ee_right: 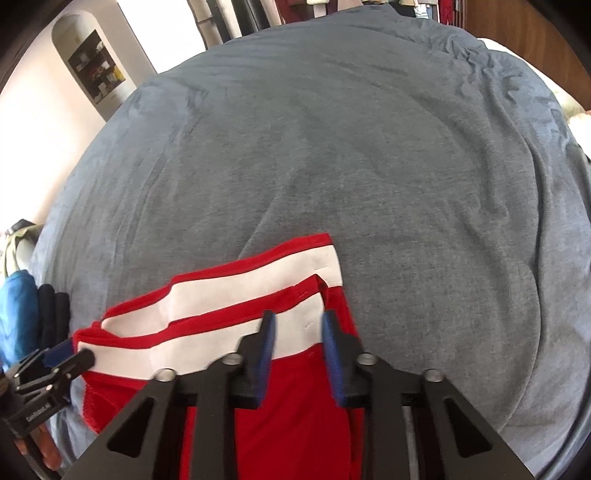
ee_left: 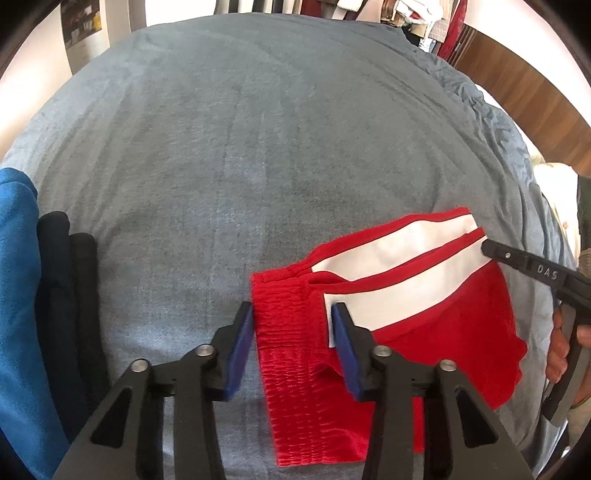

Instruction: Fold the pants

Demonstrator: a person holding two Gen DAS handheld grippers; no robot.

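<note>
Red pants (ee_left: 424, 314) with white side stripes lie folded on the grey-blue bed cover (ee_left: 258, 147). My left gripper (ee_left: 291, 314) is open, its blue pads either side of the elastic waistband at the left end. My right gripper (ee_right: 299, 325) is open over the hem end of the pants (ee_right: 229, 314), above the white stripe. The right gripper also shows in the left wrist view (ee_left: 517, 258) at the pants' right edge, and the left gripper shows in the right wrist view (ee_right: 70, 354) at the waistband.
A blue garment (ee_left: 14, 295) and folded black clothes (ee_left: 66, 295) lie at the left edge of the bed. A wooden headboard (ee_left: 524, 99) is at the far right, and hanging clothes (ee_left: 332, 7) are beyond the bed.
</note>
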